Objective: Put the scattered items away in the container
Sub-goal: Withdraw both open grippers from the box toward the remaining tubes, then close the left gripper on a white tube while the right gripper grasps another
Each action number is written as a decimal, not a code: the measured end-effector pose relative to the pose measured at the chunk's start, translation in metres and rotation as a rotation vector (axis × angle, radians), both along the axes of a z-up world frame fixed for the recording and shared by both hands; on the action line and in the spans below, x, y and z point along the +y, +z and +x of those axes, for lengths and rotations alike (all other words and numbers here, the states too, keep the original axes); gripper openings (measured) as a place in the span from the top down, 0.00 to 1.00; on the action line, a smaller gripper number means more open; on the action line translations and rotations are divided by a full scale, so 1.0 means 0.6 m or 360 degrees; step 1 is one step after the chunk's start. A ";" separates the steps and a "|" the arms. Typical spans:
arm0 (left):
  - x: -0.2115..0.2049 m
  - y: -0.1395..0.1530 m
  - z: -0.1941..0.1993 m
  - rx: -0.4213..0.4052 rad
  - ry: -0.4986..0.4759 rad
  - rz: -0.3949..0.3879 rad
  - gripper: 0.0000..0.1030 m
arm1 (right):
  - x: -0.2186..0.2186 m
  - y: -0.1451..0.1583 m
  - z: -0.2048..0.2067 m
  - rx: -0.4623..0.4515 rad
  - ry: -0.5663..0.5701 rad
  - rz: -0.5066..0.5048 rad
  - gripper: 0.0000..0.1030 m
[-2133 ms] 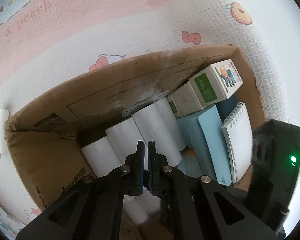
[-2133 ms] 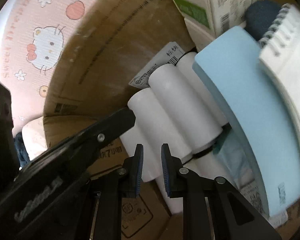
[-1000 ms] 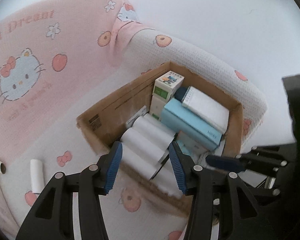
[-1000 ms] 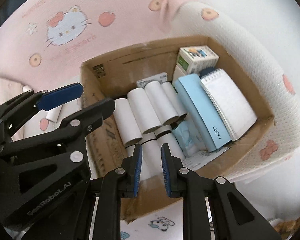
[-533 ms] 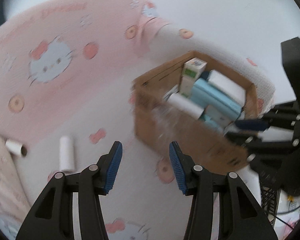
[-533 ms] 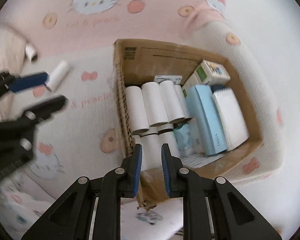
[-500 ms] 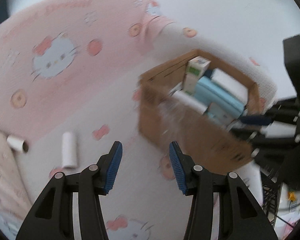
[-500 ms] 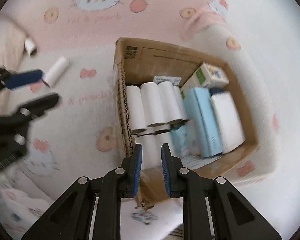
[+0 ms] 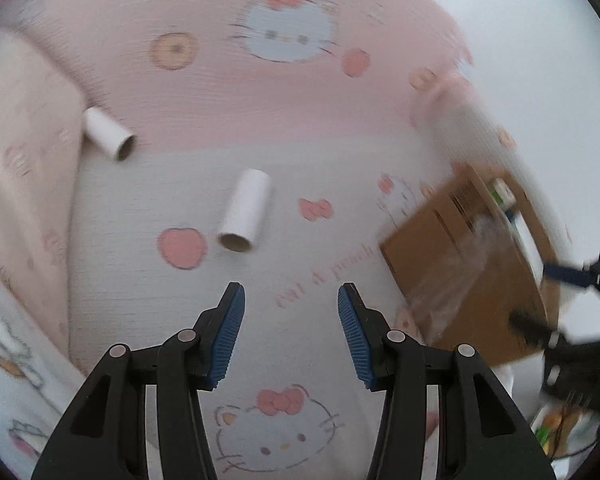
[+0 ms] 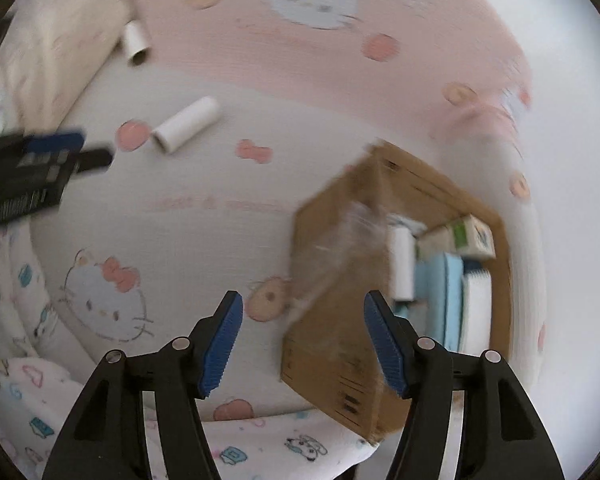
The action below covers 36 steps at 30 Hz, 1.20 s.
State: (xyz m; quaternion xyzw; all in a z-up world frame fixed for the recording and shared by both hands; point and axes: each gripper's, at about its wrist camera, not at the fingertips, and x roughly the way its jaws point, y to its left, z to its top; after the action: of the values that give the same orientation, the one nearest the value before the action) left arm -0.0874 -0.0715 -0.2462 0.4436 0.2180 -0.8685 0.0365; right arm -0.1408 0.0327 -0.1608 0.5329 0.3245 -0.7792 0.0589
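Note:
Two white cardboard tubes lie loose on the Hello Kitty blanket: one tube [image 9: 245, 210] [image 10: 186, 125] just ahead of my left gripper [image 9: 291, 300], the other tube [image 9: 107, 140] [image 10: 135, 44] farther off beside a cream pillow. The left gripper is open and empty, hovering over the blanket. The cardboard box [image 9: 460, 272] [image 10: 340, 340] stands to the right, holding white rolls [image 10: 402, 272], a light blue book [image 10: 446, 300], a notebook [image 10: 478, 312] and a green-and-white carton [image 10: 466, 236]. My right gripper [image 10: 303, 308] hangs over the box's near corner, its jaws opening with nothing between them.
A cream pillow [image 9: 16, 140] bounds the blanket on the left. The box sits close to the bed's right edge, with a white wall behind it and some clutter [image 9: 560, 424] below. Each gripper shows at the edge of the other's view.
Both grippers have swung left, away from the box and out over the blanket. The right jaws went from shut to wide apart. The loose tubes now sit nearer the left gripper.

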 end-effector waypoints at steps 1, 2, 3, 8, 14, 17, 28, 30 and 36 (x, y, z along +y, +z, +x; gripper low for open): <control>-0.011 -0.001 0.004 0.0010 0.0030 0.0016 0.49 | -0.014 -0.005 -0.002 -0.0009 0.0038 0.0014 0.41; -0.021 -0.003 0.007 0.0015 0.0055 0.0031 0.49 | -0.027 -0.010 -0.004 -0.0016 0.0075 0.0022 0.41; -0.033 -0.008 0.010 0.0012 0.0078 0.0046 0.49 | -0.037 -0.014 -0.005 -0.0020 0.0105 0.0018 0.41; -0.084 -0.041 0.012 -0.0028 0.0142 0.0116 0.49 | -0.086 -0.037 -0.027 0.0049 0.0286 -0.0171 0.41; -0.141 -0.104 0.007 -0.0110 0.0302 0.0428 0.49 | -0.141 -0.051 -0.034 0.0205 0.0512 -0.0366 0.40; -0.154 -0.116 -0.004 -0.0084 0.0339 0.0532 0.49 | -0.165 -0.074 -0.042 0.0229 0.0567 -0.0376 0.40; -0.178 -0.198 -0.100 -0.0169 0.0385 0.0900 0.48 | -0.179 -0.181 -0.110 0.0099 0.0449 -0.0409 0.40; -0.179 -0.213 -0.118 -0.0207 0.0394 0.0894 0.48 | -0.176 -0.194 -0.123 0.0097 0.0412 -0.0394 0.40; -0.180 -0.251 -0.160 -0.0213 0.0367 0.1061 0.49 | -0.157 -0.223 -0.171 -0.0045 0.0218 -0.0600 0.40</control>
State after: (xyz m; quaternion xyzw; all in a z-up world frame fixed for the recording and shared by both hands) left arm -0.1831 -0.1792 -0.3966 0.4596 0.5351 -0.7089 0.0019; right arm -0.2433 -0.0615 -0.2945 0.4999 0.2075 -0.8129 0.2150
